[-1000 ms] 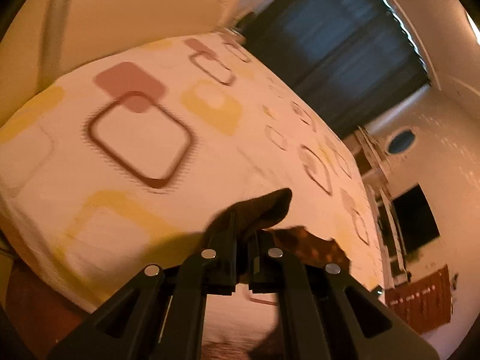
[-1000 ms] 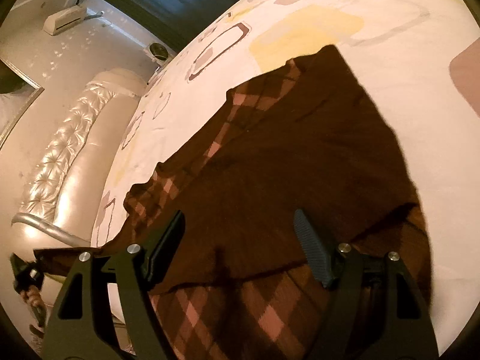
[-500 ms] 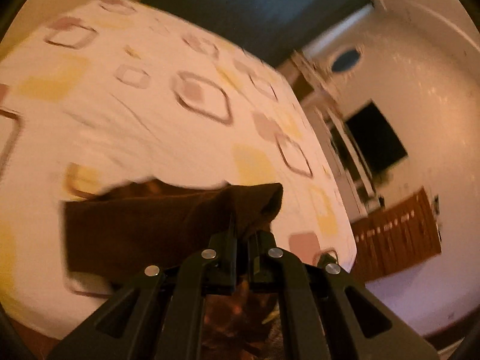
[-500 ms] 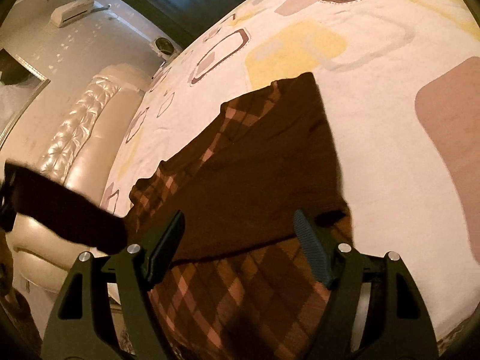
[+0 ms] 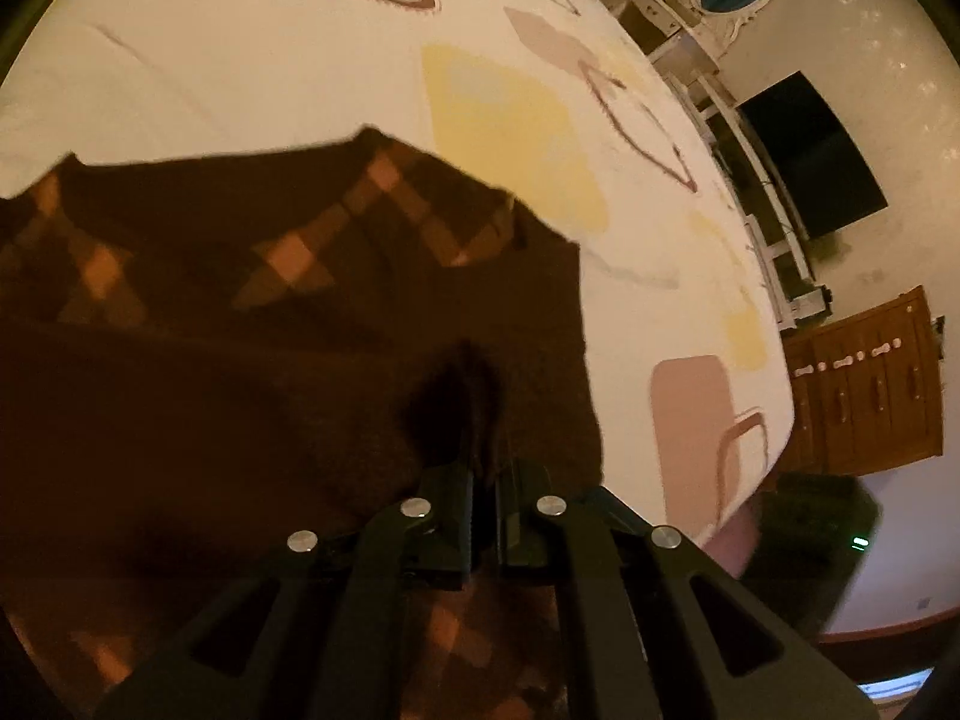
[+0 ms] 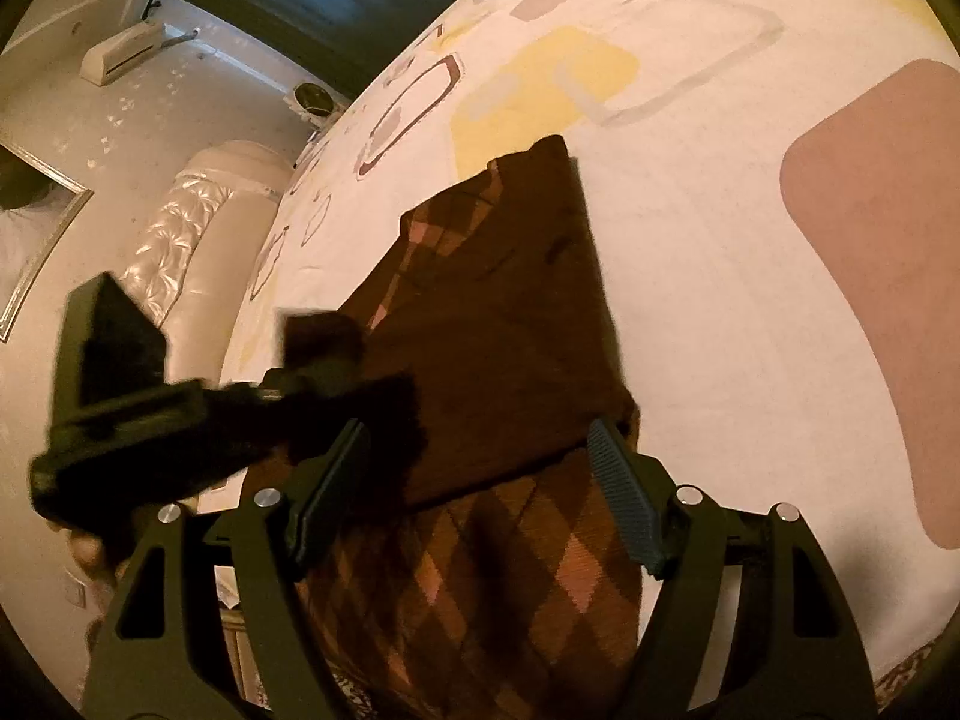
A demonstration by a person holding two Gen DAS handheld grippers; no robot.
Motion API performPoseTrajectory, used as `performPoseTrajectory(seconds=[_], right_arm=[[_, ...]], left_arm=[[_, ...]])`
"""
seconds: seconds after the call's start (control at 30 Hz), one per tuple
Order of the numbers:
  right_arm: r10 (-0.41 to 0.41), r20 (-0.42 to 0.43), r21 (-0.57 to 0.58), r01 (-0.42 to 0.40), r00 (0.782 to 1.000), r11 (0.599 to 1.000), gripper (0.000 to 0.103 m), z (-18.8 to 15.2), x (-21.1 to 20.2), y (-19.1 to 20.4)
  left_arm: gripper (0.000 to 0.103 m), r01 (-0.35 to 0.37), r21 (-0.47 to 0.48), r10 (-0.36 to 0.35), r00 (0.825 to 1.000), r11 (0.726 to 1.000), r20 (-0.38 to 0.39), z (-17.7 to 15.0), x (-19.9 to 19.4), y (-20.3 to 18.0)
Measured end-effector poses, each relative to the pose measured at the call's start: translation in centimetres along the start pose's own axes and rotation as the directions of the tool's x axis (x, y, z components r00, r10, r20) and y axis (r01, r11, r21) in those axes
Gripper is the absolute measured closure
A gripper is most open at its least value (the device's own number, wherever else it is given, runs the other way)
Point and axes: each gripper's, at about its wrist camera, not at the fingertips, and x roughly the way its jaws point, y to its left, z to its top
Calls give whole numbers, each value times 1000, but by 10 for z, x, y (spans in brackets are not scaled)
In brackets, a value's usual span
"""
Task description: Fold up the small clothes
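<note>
A small brown argyle sweater [image 5: 252, 276] lies on the bed, partly folded, with a plain brown sleeve laid across its body. My left gripper [image 5: 485, 474] is shut on the end of that sleeve [image 5: 462, 396] and holds it low over the sweater. In the right wrist view the sweater [image 6: 504, 324] lies ahead and below, and the left gripper [image 6: 384, 414] comes in from the left over it. My right gripper [image 6: 480, 480] is open and empty, its jaws spread above the sweater's argyle lower part [image 6: 480, 588].
The bed sheet [image 5: 300, 78] is white with yellow, pink and brown squares. Its edge drops off at the right [image 5: 774, 420]. A padded headboard [image 6: 174, 240] stands at the left in the right wrist view. A wooden cabinet [image 5: 870, 390] and a dark screen [image 5: 810, 156] stand beyond the bed.
My left gripper has swung the sleeve from out beside the sweater over onto its body and lowered it. The right gripper stayed open and drew back a little toward the hem.
</note>
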Motion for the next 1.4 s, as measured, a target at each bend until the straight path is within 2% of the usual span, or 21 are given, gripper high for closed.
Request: performPoseTrajectory(seconds=[0.1, 0.17, 0.23, 0.27, 0.33, 0.37, 0.47, 0.5, 0.57, 0.6, 0.67, 0.77, 0.83, 0.87, 0.9, 0.93, 0.97, 1.0, 1.17, 1.27, 1.4], right_arm=[[5, 0, 10, -5, 1000, 1000, 28, 1, -1, -2], [10, 9, 18, -10, 1000, 1000, 28, 4, -5, -2], [13, 35, 21, -14, 999, 1000, 28, 8, -13, 0], [17, 55, 21, -18, 998, 1000, 28, 12, -20, 2], [34, 85, 23, -36, 996, 999, 28, 17, -30, 6], [52, 89, 24, -54, 995, 998, 28, 20, -33, 9], [103, 49, 36, -105, 993, 994, 28, 23, -25, 14], [110, 30, 42, -111, 994, 993, 31, 23, -19, 15], [100, -14, 56, -99, 995, 994, 37, 21, -1, 15], [91, -35, 64, -88, 995, 994, 42, 20, 8, 14], [76, -77, 82, -69, 994, 994, 46, 16, 24, 12], [50, -123, 106, -37, 991, 994, 47, 8, 44, 10], [39, -123, 83, -29, 992, 996, 51, 5, 51, 16], [34, -128, 68, -26, 991, 997, 58, 3, 53, 19], [26, -138, 51, -19, 990, 999, 72, 2, 56, 23], [11, -156, 29, -7, 988, 1000, 81, 1, 62, 28], [3, -169, 13, -1, 986, 1000, 96, 1, 64, 31], [-3, -174, -4, 3, 985, 1000, 98, 1, 65, 34], [12, -81, -69, -18, 997, 997, 99, 9, 31, 42], [-45, -26, -90, 43, 999, 995, 99, 14, 13, 29], [-97, -61, -46, 94, 993, 995, 99, 15, 23, -2]], left_arm=[[91, -19, 12, 19, 999, 1000, 38, -8, -2, -5], [71, 20, 31, -22, 997, 999, 67, -12, -17, -7], [58, 41, 60, -47, 993, 997, 106, -16, -36, -9], [49, 39, 84, -52, 987, 996, 152, -21, -57, -6], [37, 13, 103, -36, 973, 995, 227, -29, -82, 3], [33, -8, 99, -20, 959, 995, 282, -38, -103, 17], [31, -90, 62, 61, 928, 994, 368, -53, -134, 50], [31, -144, 33, 119, 908, 989, 401, -63, -149, 72], [31, -197, -22, 188, 888, 980, 420, -76, -161, 104], [31, -207, -45, 206, 884, 977, 420, -81, -164, 116], [31, -228, -121, 258, 870, 966, 420, -97, -176, 149], [31, -226, -210, 295, 864, 951, 407, -114, -179, 182], [31, -216, -256, 308, 861, 942, 405, -120, -181, 196], [31, -207, -275, 308, 861, 939, 404, -123, -182, 202], [31, -196, -297, 309, 862, 934, 402, -125, -183, 210], [31, -191, -309, 310, 861, 932, 402, -126, -184, 213], [31, -186, -324, 313, 861, 928, 400, -127, -184, 217], [31, -183, -328, 311, 863, 927, 398, -129, -185, 220], [27, -192, -310, 311, 862, 931, 401, -132, -184, 214], [27, -187, -309, 307, 861, 932, 406, -129, -182, 217], [27, -179, -331, 307, 868, 927, 390, -122, -172, 219]])
